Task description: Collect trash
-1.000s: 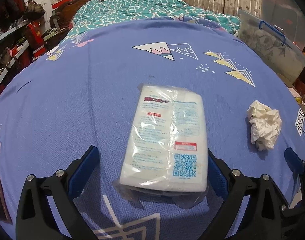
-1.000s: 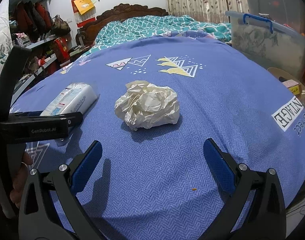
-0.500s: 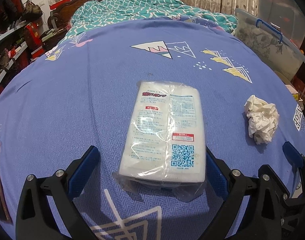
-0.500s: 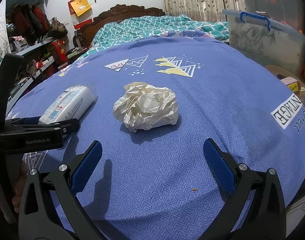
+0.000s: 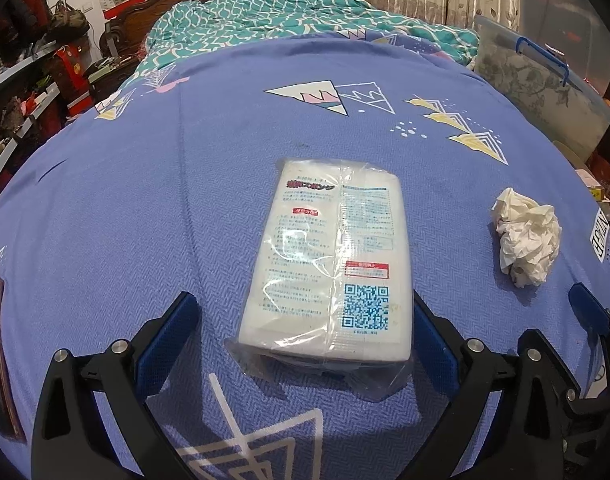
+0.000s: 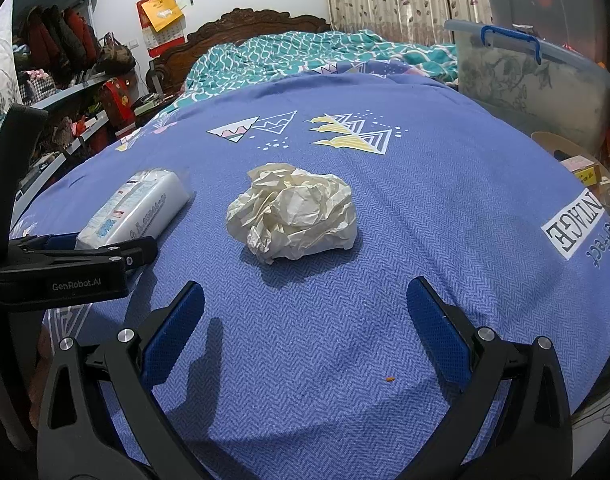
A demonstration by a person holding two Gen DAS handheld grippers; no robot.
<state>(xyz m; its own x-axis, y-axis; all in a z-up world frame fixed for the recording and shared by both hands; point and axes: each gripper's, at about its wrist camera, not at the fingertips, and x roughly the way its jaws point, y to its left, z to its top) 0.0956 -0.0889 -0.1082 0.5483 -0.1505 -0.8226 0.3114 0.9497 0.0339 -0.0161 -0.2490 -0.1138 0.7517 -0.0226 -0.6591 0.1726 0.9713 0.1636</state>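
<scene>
A white pack in clear plastic wrap [image 5: 329,256], printed with a QR code, lies flat on the blue bedspread [image 5: 145,220]. My left gripper [image 5: 301,320] is open, and the pack's near end sits between its blue fingers without touching them. A crumpled ball of white paper [image 5: 525,236] lies to the pack's right. In the right wrist view the paper ball [image 6: 293,216] rests just beyond my right gripper [image 6: 305,308], which is open and holds nothing. The same view shows the pack [image 6: 137,208] at the left, with the left gripper [image 6: 85,256] at its near end.
A clear storage box with a blue handle [image 6: 525,72] stands at the bed's right side. A teal quilt [image 6: 305,52] and a wooden headboard [image 6: 241,24] lie at the far end. Cluttered shelves [image 6: 65,92] line the left. Small boxes [image 6: 585,172] sit past the right edge.
The left gripper has drawn back a little, so less of the pack lies between its fingers. The paper ball and the right gripper have hardly shifted.
</scene>
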